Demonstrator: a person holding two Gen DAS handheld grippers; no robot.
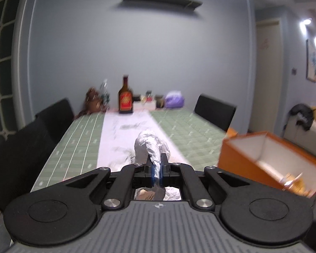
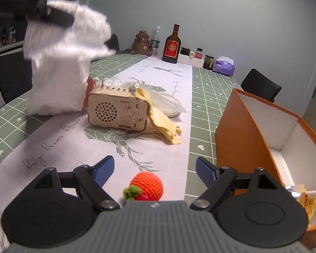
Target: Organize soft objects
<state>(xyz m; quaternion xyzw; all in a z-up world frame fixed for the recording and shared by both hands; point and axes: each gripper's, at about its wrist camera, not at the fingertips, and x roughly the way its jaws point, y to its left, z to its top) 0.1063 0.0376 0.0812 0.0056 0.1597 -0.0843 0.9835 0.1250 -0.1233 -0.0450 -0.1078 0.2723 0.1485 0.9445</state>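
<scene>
My left gripper point(image 1: 157, 165) is shut on a white fluffy cloth point(image 1: 150, 145) and holds it lifted above the table. In the right wrist view the same cloth point(image 2: 59, 67) hangs from the left gripper point(image 2: 52, 15) at upper left, its lower end near the table. My right gripper point(image 2: 154, 168) is open and empty, low over the runner, with a crocheted orange fruit point(image 2: 146, 186) lying between its fingers. A yellow cloth point(image 2: 160, 120) drapes off a wooden radio point(image 2: 118, 111). An orange box point(image 2: 269, 139) stands open at the right; it also shows in the left wrist view point(image 1: 269, 158).
A brown bottle point(image 2: 172, 45), small jars, a bear-shaped jug point(image 2: 142, 43) and a purple tissue pack point(image 2: 223, 65) stand at the table's far end. Black chairs point(image 2: 261, 85) flank the table. A snack packet point(image 2: 307, 202) lies in the box.
</scene>
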